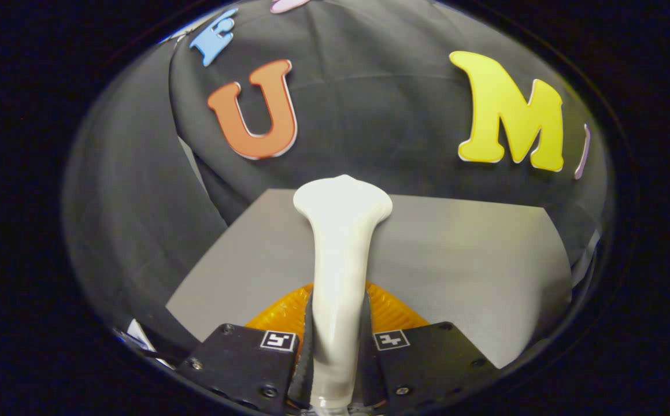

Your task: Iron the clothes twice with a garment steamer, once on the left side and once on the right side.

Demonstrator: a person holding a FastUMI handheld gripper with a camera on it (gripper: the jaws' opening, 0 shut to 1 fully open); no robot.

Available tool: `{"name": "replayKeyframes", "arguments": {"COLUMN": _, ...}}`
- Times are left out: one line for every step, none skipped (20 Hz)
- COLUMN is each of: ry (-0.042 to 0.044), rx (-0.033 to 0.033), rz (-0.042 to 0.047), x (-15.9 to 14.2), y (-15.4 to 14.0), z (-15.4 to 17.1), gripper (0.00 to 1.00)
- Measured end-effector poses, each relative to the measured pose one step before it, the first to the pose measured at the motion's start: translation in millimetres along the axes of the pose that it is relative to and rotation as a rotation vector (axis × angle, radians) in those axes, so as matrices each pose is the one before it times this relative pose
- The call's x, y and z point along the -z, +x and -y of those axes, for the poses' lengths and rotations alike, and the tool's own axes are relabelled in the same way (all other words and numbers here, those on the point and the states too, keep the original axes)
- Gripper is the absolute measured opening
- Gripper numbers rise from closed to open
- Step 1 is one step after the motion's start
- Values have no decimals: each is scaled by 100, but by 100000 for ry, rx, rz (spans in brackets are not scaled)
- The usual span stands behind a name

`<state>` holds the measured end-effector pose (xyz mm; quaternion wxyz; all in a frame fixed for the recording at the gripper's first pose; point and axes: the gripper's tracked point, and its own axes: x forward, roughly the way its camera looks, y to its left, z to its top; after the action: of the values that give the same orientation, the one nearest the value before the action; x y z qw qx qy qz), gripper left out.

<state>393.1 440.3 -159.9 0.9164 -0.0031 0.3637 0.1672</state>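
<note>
- Gripper view: gripper was clamped on the white garment steamer, both fingers pressing its handle.
- Steamer ran forward between the fingers, its flared head beyond them, over the grey table.
- Orange ribbed object lay partly hidden beneath the steamer, just ahead of the fingers.

Not much to read here, honestly. The only printed marks I can spot are two small square black-and-white coded tags, one on each side of the gripper, just left and right of the white plastic steamer handle that its fingers are clamped on. They're blocky patterns, not letters or numbers. No brand name, label or number is legible on the handle or on the grey table.
</note>
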Motion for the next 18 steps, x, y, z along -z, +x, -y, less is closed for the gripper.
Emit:
{"name": "replayKeyframes", "arguments": {"ry": -63, "rx": -210, "rz": 2695, "x": -463, "y": -1287, "z": 325, "gripper": 35}}
{"name": "replayKeyframes", "arguments": {"ry": 1076, "rx": -1902, "rz": 1858, "x": -117, "y": -1228, "z": -150, "gripper": 33}}
{"name": "replayKeyframes", "arguments": {"ry": 1162, "rx": -1942, "rz": 1743, "x": -224, "y": -1059, "z": -10, "gripper": 33}}
{"name": "replayKeyframes", "arguments": {"ry": -78, "rx": -815, "rz": 1861, "x": -328, "y": -1266, "z": 175, "gripper": 32}}
{"name": "replayKeyframes", "arguments": {"ry": 248, "rx": 318, "rz": 2565, "x": -575, "y": -1442, "z": 289, "gripper": 32}}
{"name": "replayKeyframes", "arguments": {"ry": -958, "rx": 1371, "rz": 3162, "x": -626, "y": -1420, "z": 543, "gripper": 32}}
{"name": "replayKeyframes", "arguments": {"ry": -1572, "rx": 706, "rz": 4064, "x": -904, "y": -1378, "z": 433, "gripper": 32}}
{"name": "replayKeyframes", "arguments": {"ry": -1442, "rx": -420, "rz": 3518, "x": -758, "y": -1313, "z": 159, "gripper": 32}}
{"name": "replayKeyframes", "arguments": {"ry": -920, "rx": -777, "rz": 2256, "x": -712, "y": -1558, "z": 123, "gripper": 32}}
{"name": "replayKeyframes", "arguments": {"ry": -549, "rx": -319, "rz": 2050, "x": -576, "y": -1937, "z": 128, "gripper": 32}}
{"name": "replayKeyframes", "arguments": {"ry": 48, "rx": -36, "rz": 2220, "x": -757, "y": -1627, "z": 286, "gripper": 32}}
{"name": "replayKeyframes", "arguments": {"ry": 167, "rx": 410, "rz": 2662, "x": -765, "y": -1917, "z": 478, "gripper": 32}}
{"name": "replayKeyframes", "arguments": {"ry": 296, "rx": 553, "rz": 2992, "x": -934, "y": -1855, "z": 512, "gripper": 32}}
{"name": "replayKeyframes", "arguments": {"ry": -163, "rx": 844, "rz": 3162, "x": -832, "y": -1768, "z": 512, "gripper": 32}}
{"name": "replayKeyframes", "arguments": {"ry": -219, "rx": 948, "rz": 2640, "x": -936, "y": -1751, "z": 636, "gripper": 32}}
{"name": "replayKeyframes", "arguments": {"ry": -613, "rx": 1225, "rz": 2426, "x": -895, "y": -1534, "z": 639, "gripper": 32}}
{"name": "replayKeyframes", "arguments": {"ry": -546, "rx": 1742, "rz": 2360, "x": -901, "y": -1509, "z": 1000, "gripper": 32}}
{"name": "replayKeyframes", "arguments": {"ry": -161, "rx": 2815, "rz": 2362, "x": -679, "y": -1649, "z": 1313, "gripper": 32}}
